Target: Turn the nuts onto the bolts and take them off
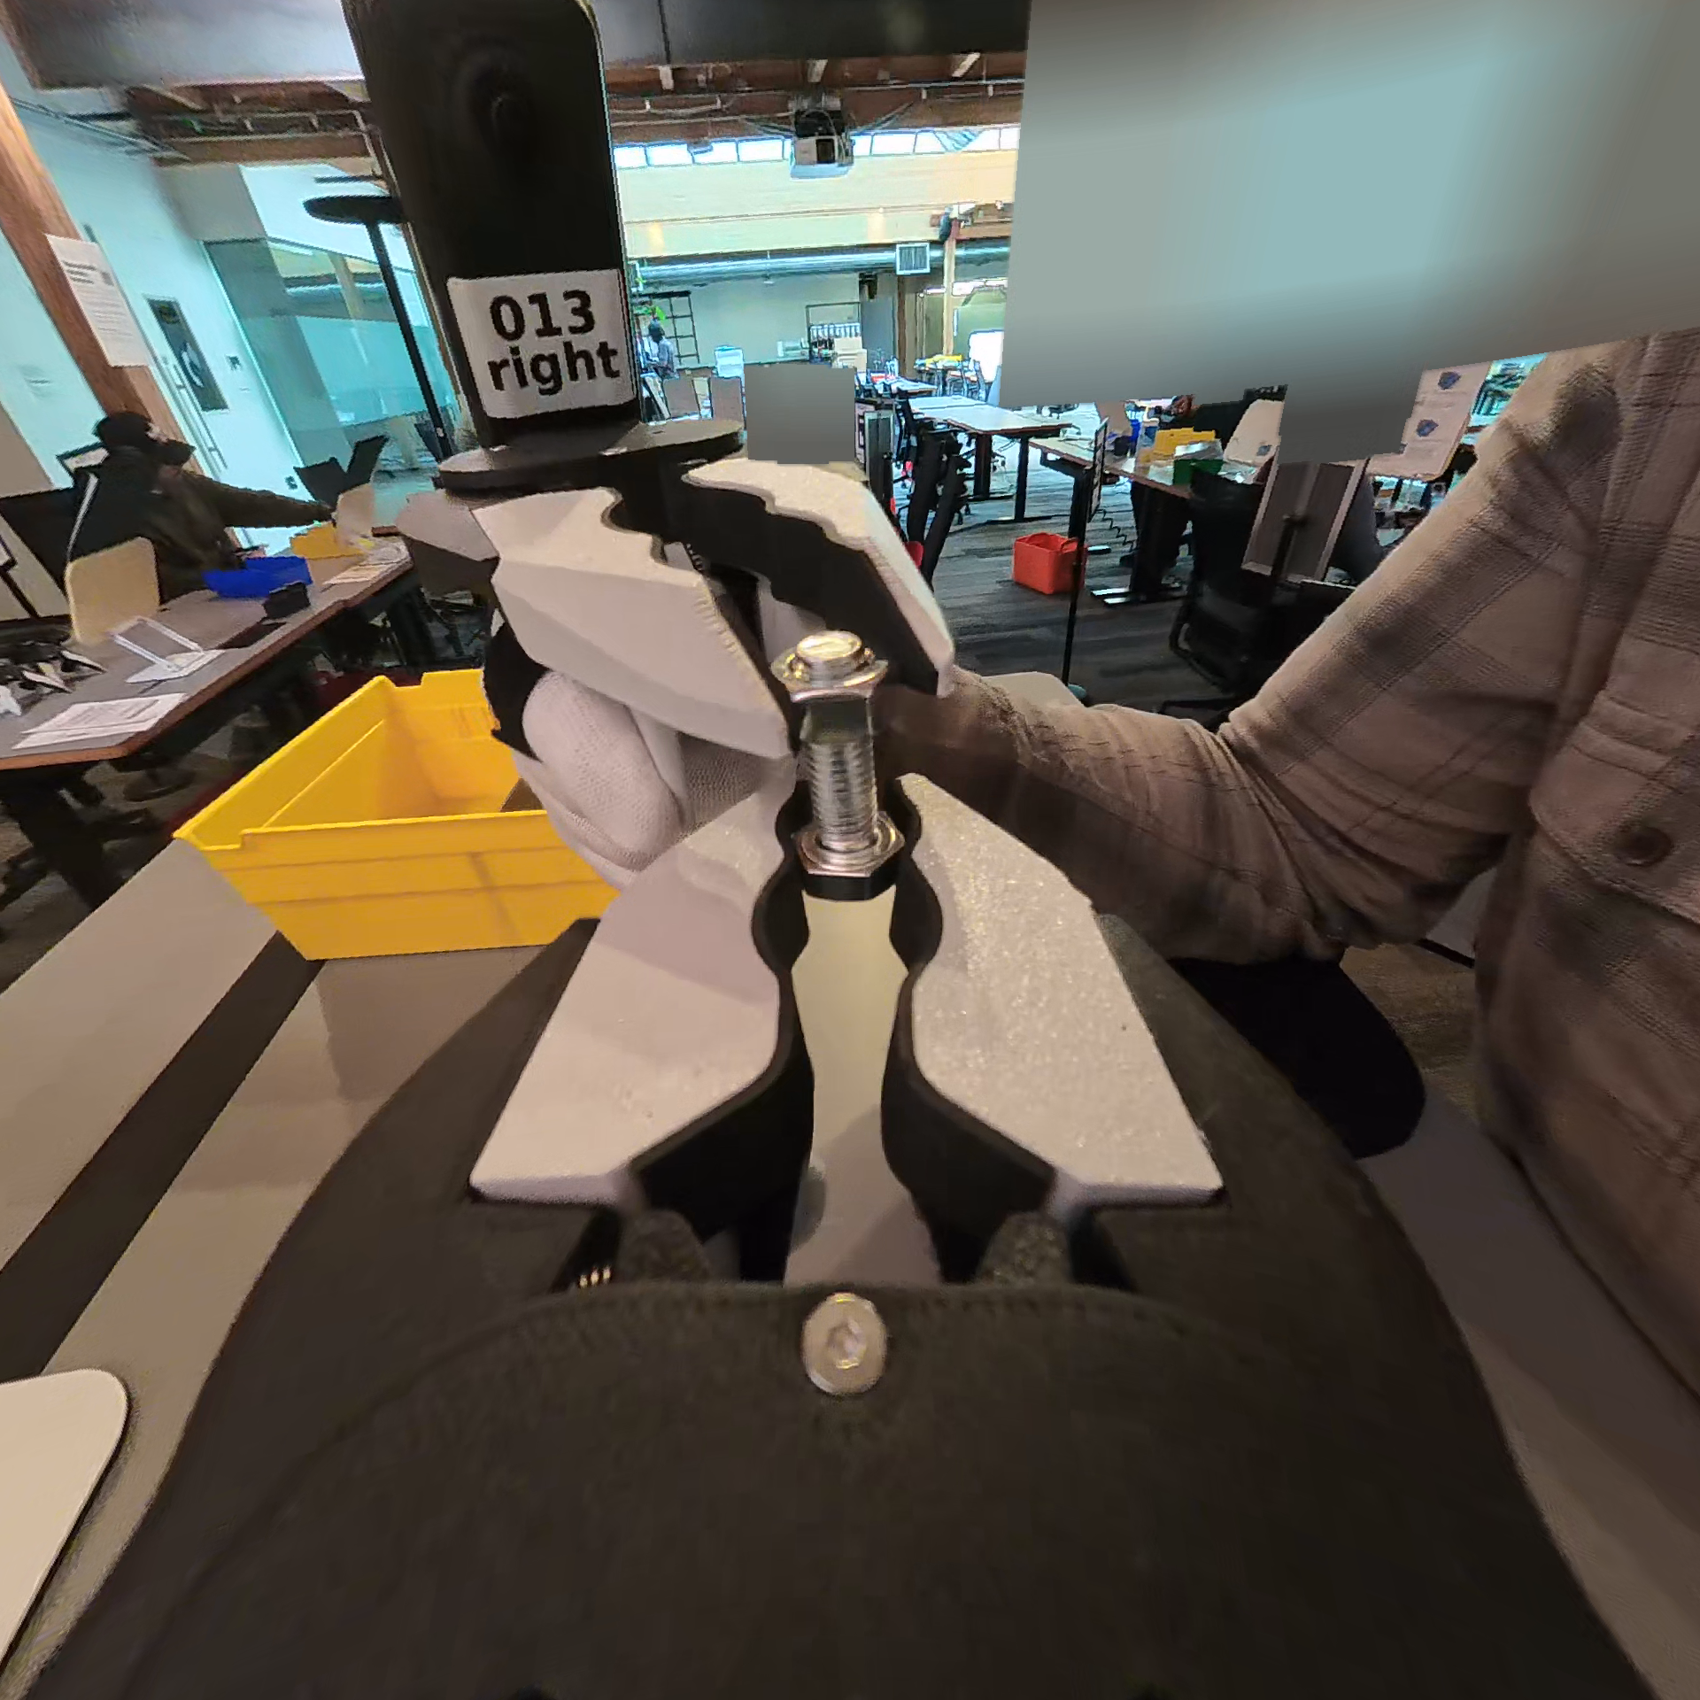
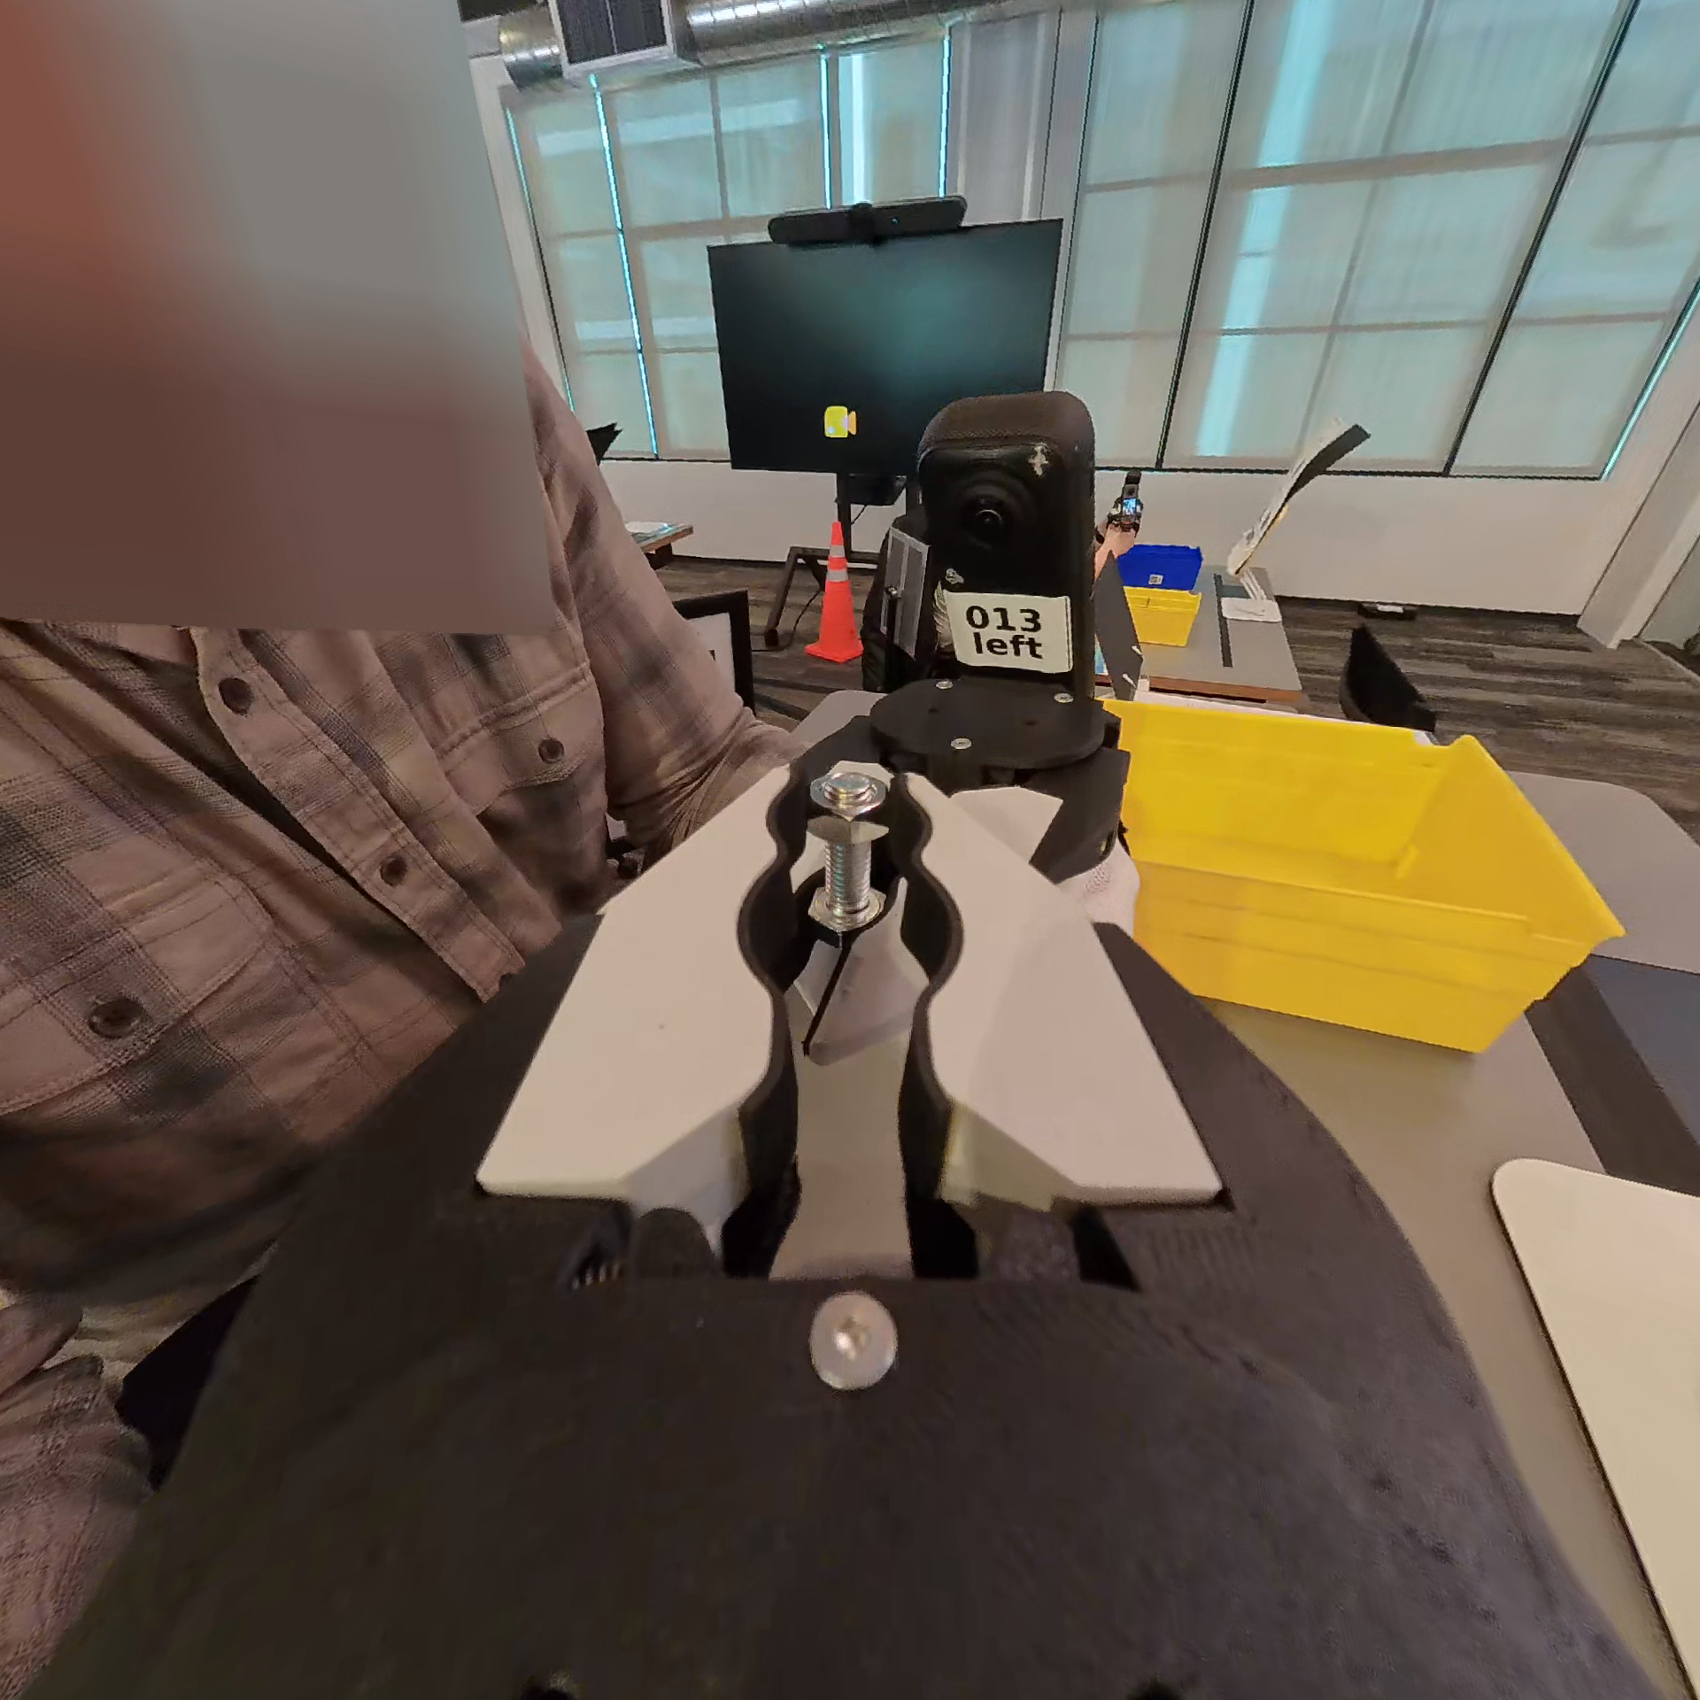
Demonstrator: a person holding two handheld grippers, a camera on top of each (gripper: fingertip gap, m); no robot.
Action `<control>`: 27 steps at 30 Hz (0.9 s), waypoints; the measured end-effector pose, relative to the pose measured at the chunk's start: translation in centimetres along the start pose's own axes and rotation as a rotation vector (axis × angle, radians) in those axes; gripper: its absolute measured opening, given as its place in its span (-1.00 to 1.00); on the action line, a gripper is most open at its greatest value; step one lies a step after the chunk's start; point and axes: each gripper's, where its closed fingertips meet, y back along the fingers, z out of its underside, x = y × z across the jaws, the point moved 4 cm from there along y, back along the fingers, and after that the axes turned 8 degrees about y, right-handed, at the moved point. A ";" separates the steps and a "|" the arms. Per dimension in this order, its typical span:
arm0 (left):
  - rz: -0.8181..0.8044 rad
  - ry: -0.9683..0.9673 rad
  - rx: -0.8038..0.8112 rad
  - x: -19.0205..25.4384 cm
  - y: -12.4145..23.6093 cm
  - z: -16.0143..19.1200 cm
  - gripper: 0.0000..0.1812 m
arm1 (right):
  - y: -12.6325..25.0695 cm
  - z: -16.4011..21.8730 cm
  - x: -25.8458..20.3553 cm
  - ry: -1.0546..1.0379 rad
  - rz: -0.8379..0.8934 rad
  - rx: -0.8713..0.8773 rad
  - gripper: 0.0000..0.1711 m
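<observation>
Fingers (image 1: 1003,929) of the left gripper (image 1: 844,855) clamp the lower silver hex nut (image 1: 846,851) on an upright threaded steel bolt (image 1: 835,782); the right gripper (image 2: 851,809) clamps the flanged head end (image 2: 848,798), above the grey bench (image 2: 1380,1104) beside a yellow plastic bin (image 2: 1334,874)

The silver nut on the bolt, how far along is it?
Done: the silver hex nut is threaded on the zinc bolt. In hand: the left gripper clamps the nut, the right gripper grips the bolt head. Left: bare thread still separates nut from head.
</observation>
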 end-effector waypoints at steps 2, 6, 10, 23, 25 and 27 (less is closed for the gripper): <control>-0.018 0.005 0.003 -0.3 0.1 -0.1 -0.84 | 0.1 -0.1 0.3 0.011 0.033 0.021 -0.76; -0.115 0.025 0.026 -1.8 1.0 -0.6 -0.84 | 0.8 0.0 2.1 0.018 0.163 0.047 -0.19; -0.380 0.073 0.053 -5.6 2.8 -0.6 -0.84 | 1.7 -0.2 5.7 0.039 0.411 0.081 -0.21; -0.759 0.066 0.041 -10.4 7.6 0.0 -0.84 | -2.3 2.9 11.0 0.070 0.805 -0.035 -0.62; -0.801 0.042 0.025 -10.7 8.0 0.2 -0.84 | -2.6 3.2 11.2 0.063 0.817 -0.026 -0.80; -0.802 0.038 0.013 -10.7 8.0 0.2 -0.84 | -2.6 3.1 11.4 0.062 0.855 -0.005 -0.81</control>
